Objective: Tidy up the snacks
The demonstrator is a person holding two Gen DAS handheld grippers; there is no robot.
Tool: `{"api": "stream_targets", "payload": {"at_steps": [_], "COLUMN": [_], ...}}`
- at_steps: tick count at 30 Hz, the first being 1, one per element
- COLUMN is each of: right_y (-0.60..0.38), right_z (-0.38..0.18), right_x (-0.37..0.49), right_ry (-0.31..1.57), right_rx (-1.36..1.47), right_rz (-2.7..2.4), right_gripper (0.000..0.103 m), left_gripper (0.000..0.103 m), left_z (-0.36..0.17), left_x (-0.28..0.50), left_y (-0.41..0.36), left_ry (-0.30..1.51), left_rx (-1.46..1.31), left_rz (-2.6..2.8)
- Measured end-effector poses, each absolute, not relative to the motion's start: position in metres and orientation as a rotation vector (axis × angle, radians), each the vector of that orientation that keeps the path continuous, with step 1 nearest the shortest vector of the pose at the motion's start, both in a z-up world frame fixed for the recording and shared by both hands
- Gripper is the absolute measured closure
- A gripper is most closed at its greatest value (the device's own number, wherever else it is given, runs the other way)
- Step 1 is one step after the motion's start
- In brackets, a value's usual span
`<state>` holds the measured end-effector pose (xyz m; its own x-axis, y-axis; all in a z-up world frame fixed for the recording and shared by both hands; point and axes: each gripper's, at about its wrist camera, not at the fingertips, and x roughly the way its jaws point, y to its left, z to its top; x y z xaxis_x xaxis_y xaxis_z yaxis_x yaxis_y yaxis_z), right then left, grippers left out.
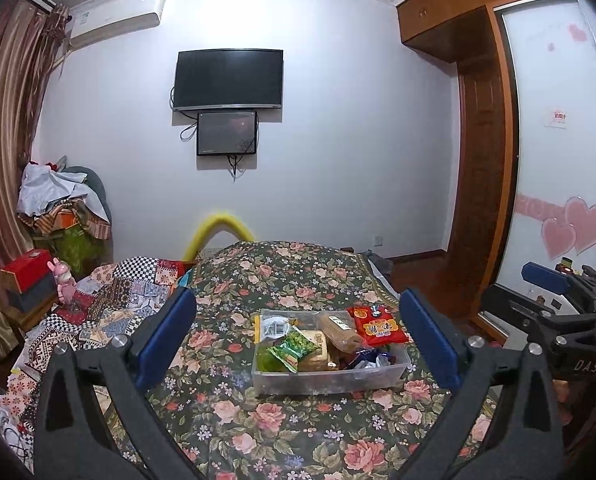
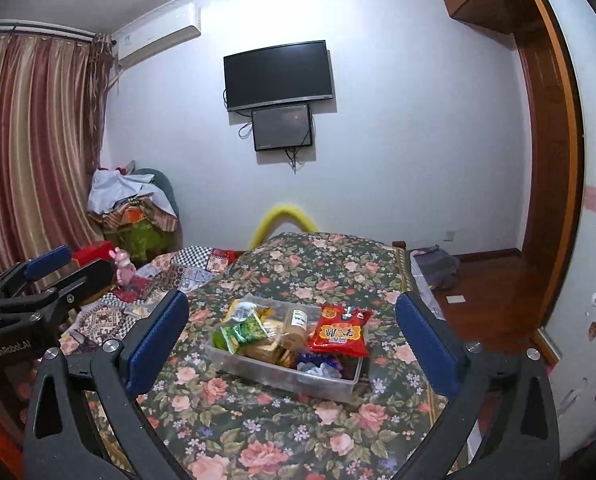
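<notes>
Bin [image 1: 330, 376] beyond spread, empty jaws.

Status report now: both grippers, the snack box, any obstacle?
Left gripper open, empty. Right gripper open, empty. Snack box full, on floral bedspread. Nothing in the way.

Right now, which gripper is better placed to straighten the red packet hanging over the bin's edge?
The right gripper, probably. The red packet sits on the bin's right-hand end, nearer that gripper's side; the left gripper faces the green packet end. Both are open and empty.
</notes>
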<state>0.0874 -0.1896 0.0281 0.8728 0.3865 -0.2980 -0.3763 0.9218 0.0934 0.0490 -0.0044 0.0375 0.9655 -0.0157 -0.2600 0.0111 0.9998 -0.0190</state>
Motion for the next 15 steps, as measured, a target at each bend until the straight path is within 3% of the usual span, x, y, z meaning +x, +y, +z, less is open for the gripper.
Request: {"api": "stream_targets", "payload": {"at_steps": [15], "right_y": [-0.1832], "right_z": [0.0279], "right_x": [0.0796], "right_ry": [0.307], "right_rx": [-0.003], "right_rz": [0.383], "right_gripper": [0.0], "left_gripper": [0.0], "left_z": [0.0317], "left_x": [0.051], "left_y": [-0.0061], "left_ry": [0.272], "left_rx": [-0.018], "left_rz": [-0.019]}}
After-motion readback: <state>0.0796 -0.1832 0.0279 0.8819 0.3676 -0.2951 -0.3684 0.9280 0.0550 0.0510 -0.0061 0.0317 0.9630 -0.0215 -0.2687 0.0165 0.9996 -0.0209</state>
